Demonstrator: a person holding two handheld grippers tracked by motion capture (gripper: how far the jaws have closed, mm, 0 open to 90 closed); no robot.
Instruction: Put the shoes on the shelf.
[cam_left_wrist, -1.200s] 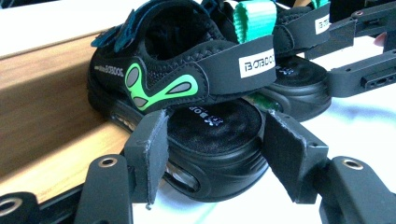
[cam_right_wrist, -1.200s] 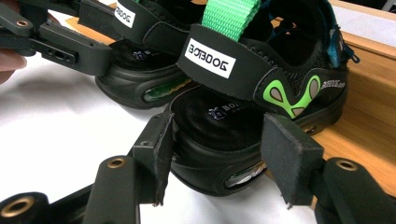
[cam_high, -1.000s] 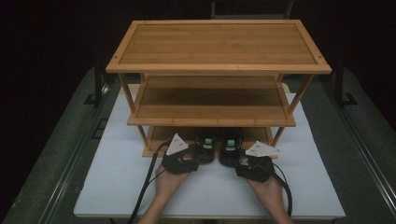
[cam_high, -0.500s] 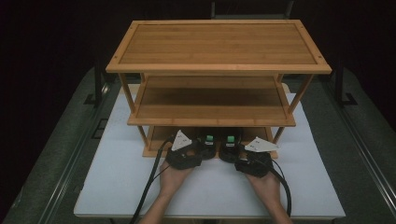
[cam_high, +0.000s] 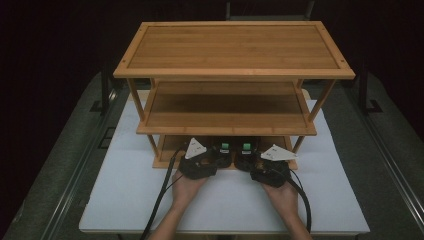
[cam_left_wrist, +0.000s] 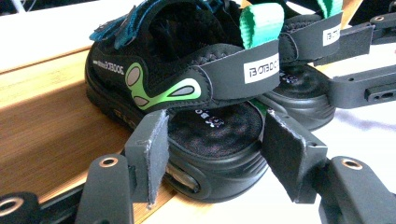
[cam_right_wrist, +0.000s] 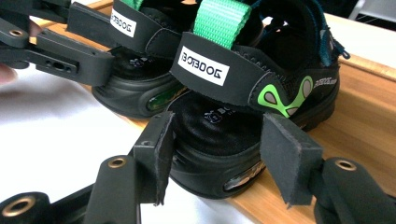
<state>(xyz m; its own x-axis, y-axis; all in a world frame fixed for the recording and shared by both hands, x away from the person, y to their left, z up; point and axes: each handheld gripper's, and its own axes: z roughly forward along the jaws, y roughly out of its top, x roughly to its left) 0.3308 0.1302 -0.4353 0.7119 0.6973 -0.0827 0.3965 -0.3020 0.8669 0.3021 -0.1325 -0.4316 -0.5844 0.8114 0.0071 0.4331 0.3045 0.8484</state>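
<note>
Two black sandals with green straps stand side by side at the front of the rack's bottom shelf (cam_high: 169, 150), heels over its edge. My left gripper (cam_high: 220, 158) is shut on the heel of the left sandal (cam_high: 224, 148); in the left gripper view (cam_left_wrist: 217, 156) both pads press the sides of that sandal (cam_left_wrist: 187, 70). My right gripper (cam_high: 248, 160) is shut on the heel of the right sandal (cam_high: 246, 148); in the right gripper view (cam_right_wrist: 219, 158) its pads clasp the sandal (cam_right_wrist: 261, 79). Each gripper view also shows the neighbouring sandal (cam_left_wrist: 303, 88) (cam_right_wrist: 135, 88).
The three-tier bamboo rack (cam_high: 235, 50) stands on a white table (cam_high: 125, 200); its top and middle shelves (cam_high: 225, 110) carry nothing. Rack legs flank the sandals. Cables (cam_high: 160, 200) trail from the grippers toward the table's near edge. Dark floor surrounds the table.
Both hands have pushed the sandals slightly farther into the bottom shelf. Over the last half second they have hardly moved.
</note>
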